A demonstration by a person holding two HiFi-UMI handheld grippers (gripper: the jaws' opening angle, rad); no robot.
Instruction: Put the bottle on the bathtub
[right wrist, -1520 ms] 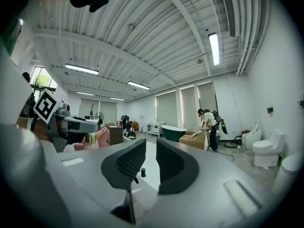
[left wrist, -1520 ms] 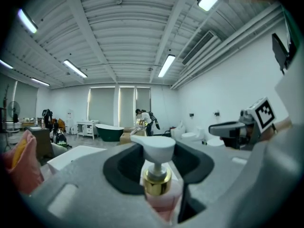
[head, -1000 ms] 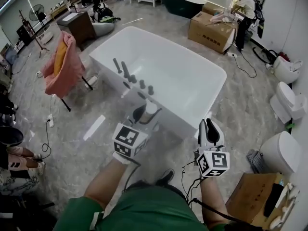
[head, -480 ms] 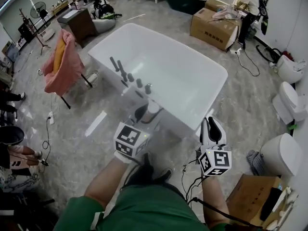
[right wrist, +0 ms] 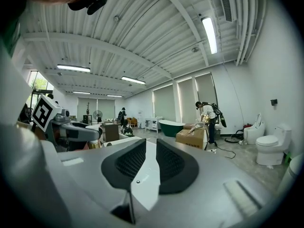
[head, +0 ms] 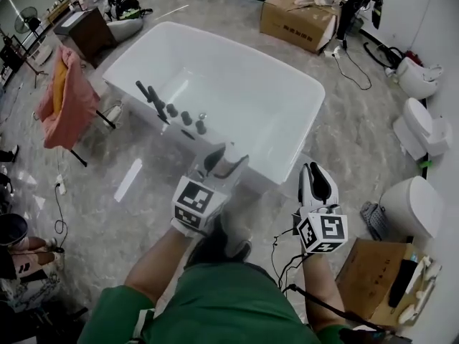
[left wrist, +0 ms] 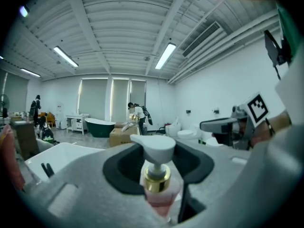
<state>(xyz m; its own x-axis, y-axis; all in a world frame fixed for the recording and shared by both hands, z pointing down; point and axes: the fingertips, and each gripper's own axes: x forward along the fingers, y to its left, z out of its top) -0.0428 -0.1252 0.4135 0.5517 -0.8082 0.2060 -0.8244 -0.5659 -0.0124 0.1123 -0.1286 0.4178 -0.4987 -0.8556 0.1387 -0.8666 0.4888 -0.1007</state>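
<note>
The jaws of the left gripper [left wrist: 159, 151] are squeezing the pink bottle [left wrist: 158, 186] and holding it standing up. The bathtub [head: 308, 131] is lying just ahead and below, and this hand is nearer its edge. The jaws of the right gripper [right wrist: 151, 144] are sitting slightly apart, holding nothing.

Print on the cardboard box [head: 295, 21] is unreadable.

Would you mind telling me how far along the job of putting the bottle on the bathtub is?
Done: the pump bottle is picked up, clamped between the fingers of the left gripper. In hand: it is held in the air by the near rim of the white bathtub, not yet set down. Left: place it on the rim and release. The right gripper is empty.
</note>
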